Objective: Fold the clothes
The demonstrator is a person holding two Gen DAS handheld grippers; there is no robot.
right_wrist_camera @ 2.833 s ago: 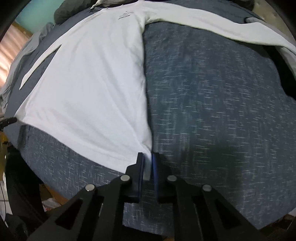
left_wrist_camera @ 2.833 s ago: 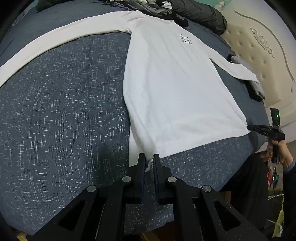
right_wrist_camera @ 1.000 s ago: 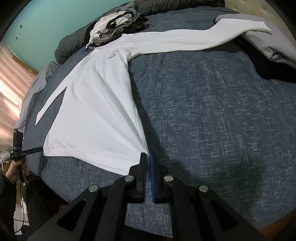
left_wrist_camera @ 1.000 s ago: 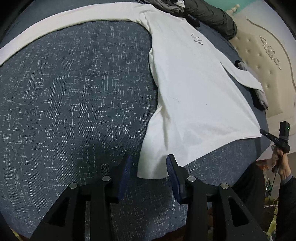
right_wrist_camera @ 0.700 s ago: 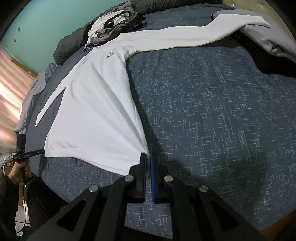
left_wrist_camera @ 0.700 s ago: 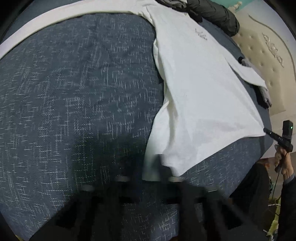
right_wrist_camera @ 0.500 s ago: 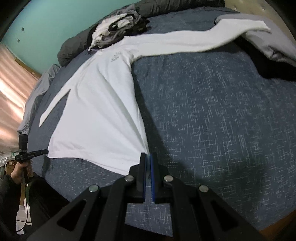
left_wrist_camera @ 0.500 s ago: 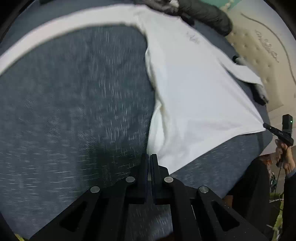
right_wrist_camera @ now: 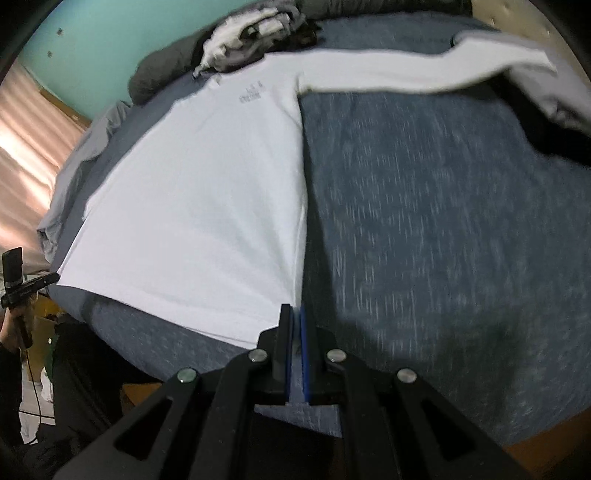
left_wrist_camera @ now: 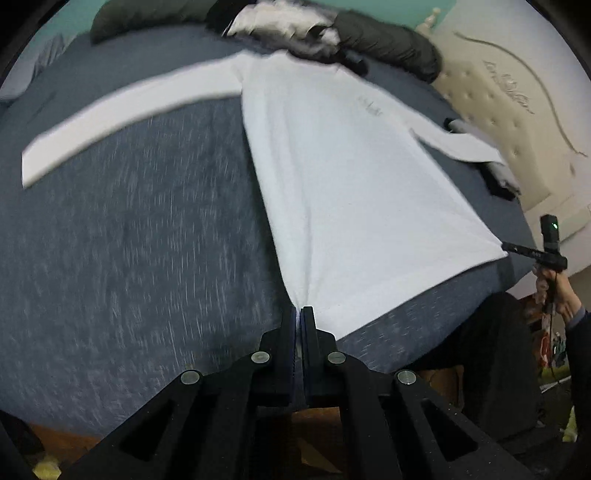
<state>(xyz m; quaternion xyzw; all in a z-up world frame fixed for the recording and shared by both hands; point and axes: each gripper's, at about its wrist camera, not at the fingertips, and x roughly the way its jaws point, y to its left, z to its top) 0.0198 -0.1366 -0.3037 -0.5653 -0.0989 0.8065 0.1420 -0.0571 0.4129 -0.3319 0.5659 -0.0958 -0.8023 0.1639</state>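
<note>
White long-sleeve shirt (left_wrist_camera: 351, 177) is laid flat, print side up, on the blue-grey bed (left_wrist_camera: 129, 258), body running from the far pile down to the near edge, both sleeves spread out sideways. Left tool (left_wrist_camera: 298, 321) is clamped together on one bottom hem corner; cloth is seen puckering into the jaws. Right tool (right_wrist_camera: 295, 325) is likewise pinched together on the other hem corner, with a sliver of white visible between the pads. The shirt is judged light, soft and fully limp: no shape is kept, any unsupported part will sag, and the hem between the two corners is seen pulled fairly straight. Slip is judged unlikely given thin knit and tight pads, but a shallow pinch could be lost if jerked. Hem corners are judged the right hold for carrying the bottom up toward the collar; sleeves are probably better folded in first, each taken near the cuff. The sleeve (left_wrist_camera: 122, 110) on one side lies clear on the bed. The other sleeve (right_wrist_camera: 424, 70) ends over a grey and dark heap (right_wrist_camera: 554, 110) near the cream headboard (left_wrist_camera: 517, 122), which may be dragged or snagged. A pile of clothes (left_wrist_camera: 288, 26) and a dark jacket (left_wrist_camera: 388, 40) sit just beyond the collar, crowding the far end of the fold. A hand (left_wrist_camera: 561, 291) is seen at the bed edge.
</note>
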